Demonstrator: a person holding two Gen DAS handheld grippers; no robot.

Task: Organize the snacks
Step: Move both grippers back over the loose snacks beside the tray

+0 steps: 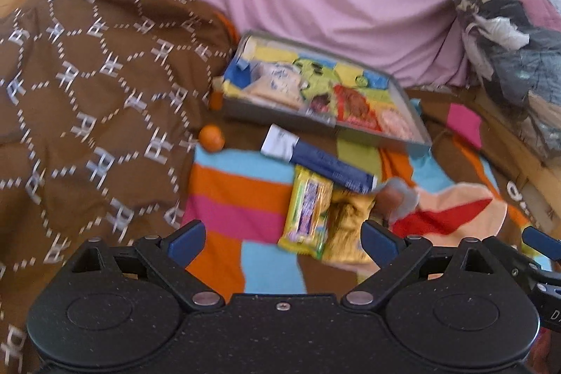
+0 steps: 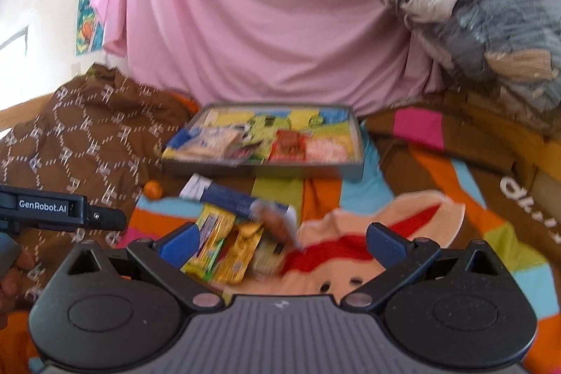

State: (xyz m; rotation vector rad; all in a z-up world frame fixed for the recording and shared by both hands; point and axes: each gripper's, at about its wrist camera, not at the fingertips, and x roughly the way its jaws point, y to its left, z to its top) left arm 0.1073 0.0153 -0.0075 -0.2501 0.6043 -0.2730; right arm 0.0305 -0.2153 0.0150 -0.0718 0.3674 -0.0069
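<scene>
With both grippers spread and empty, the yellow bar (image 1: 308, 211) lay on the blanket (image 1: 224, 195) just ahead of the left gripper (image 1: 282, 242), at its 12 o'clock, long axis 12-to-6, nearer it than the right gripper (image 2: 282, 242), with the tray (image 1: 354, 128) beyond at 1 o'clock.

You have a bed spread with a colourful striped blanket (image 1: 224, 191). At frame centre a grey tray (image 1: 382, 132) sits on it; below that lie a blue-and-white packet (image 1: 326, 165), a yellow wrapper (image 1: 308, 212) and a gold packet (image 1: 347, 226), touching. A small orange ball (image 1: 211, 137) rests left of them, beside the brown patterned quilt (image 1: 87, 100).
</scene>
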